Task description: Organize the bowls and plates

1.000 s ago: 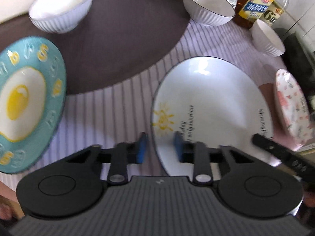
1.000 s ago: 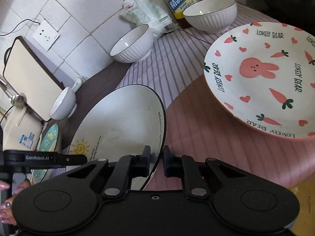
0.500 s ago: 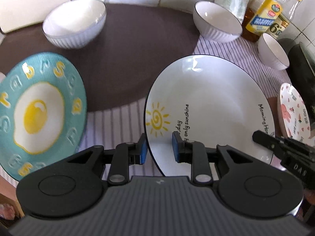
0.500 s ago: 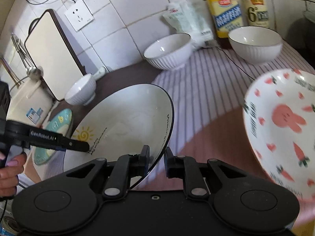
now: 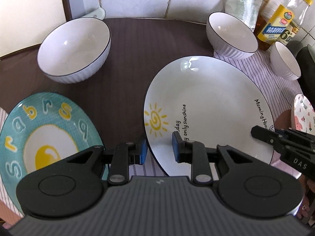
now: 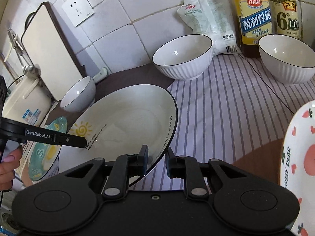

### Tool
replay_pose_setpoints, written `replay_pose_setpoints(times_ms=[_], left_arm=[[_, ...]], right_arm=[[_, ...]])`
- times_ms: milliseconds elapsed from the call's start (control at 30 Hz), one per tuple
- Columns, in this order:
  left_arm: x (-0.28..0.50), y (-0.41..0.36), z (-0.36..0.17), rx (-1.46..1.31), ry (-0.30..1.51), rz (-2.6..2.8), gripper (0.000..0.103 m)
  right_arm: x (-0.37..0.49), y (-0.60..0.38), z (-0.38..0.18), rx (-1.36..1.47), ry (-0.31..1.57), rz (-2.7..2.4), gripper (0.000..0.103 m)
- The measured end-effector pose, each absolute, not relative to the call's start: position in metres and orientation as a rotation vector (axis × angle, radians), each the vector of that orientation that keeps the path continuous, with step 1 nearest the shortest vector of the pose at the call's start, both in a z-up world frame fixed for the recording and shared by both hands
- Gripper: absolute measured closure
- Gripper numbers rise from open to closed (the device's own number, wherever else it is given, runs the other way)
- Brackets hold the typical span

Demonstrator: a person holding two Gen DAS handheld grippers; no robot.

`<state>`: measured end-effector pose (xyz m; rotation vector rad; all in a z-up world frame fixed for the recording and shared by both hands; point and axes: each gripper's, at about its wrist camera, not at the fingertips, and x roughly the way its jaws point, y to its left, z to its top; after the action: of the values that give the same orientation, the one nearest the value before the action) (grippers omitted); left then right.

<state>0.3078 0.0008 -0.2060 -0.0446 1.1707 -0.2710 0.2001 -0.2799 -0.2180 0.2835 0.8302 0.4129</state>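
Now, sunshine plate (image 5: 208, 106): white, black-rimmed, with a sun drawing; it sits between both grippers, partly over the brown mat (image 5: 126, 63) and partly over the striped cloth (image 6: 226, 106), and looks tilted or lifted at the right-hand edge, though whether its far side touches the mat I cannot tell.
Right gripper (image 6: 156, 160): jaws straddle the plate's rim with a visible gap on the outer side; not clamped.
Left gripper (image 5: 158, 147): jaws parted around the opposite rim, blue pads either side, not pressing it.
Handling: glazed ceramic, so stiff, moderately heavy, slick and breakable; best taken at the rim from two opposite sides, squeezed firmly and kept level.
Risk: a one-sided pinch on glaze may let it pivot or slip.
Egg plate (image 5: 45, 137): teal, just left of the left gripper, a likely stacking partner.
Rabbit plate (image 6: 297, 157): far right on the cloth.
Bowls: three ribbed white ones (image 5: 74, 49), (image 6: 183, 57), (image 6: 286, 59), well apart near the wall.
Bottles (image 6: 254, 17): behind the bowls.
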Motion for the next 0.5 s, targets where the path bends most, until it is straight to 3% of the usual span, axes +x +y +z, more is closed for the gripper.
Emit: replay_pose_setpoints(times_ms=[200,400,500], left_arm=[[0.321,0.004,-0.222,-0.069,1.243,-0.287,0.080],[0.328,0.006,-0.215,-0.040,1.272,-0.320,0.081],[0.328,0.010,-0.200,-0.015,1.245,-0.362,0.076]], right_arm=[[0.209,-0.273,-0.229,0.304,0.880,0.336,0.080],[0.215,-0.242,-0.212,0.211,0.960,0.145,0.068],[0.211,-0.229,-0.200,0.190,0.982,0.061,0.061]])
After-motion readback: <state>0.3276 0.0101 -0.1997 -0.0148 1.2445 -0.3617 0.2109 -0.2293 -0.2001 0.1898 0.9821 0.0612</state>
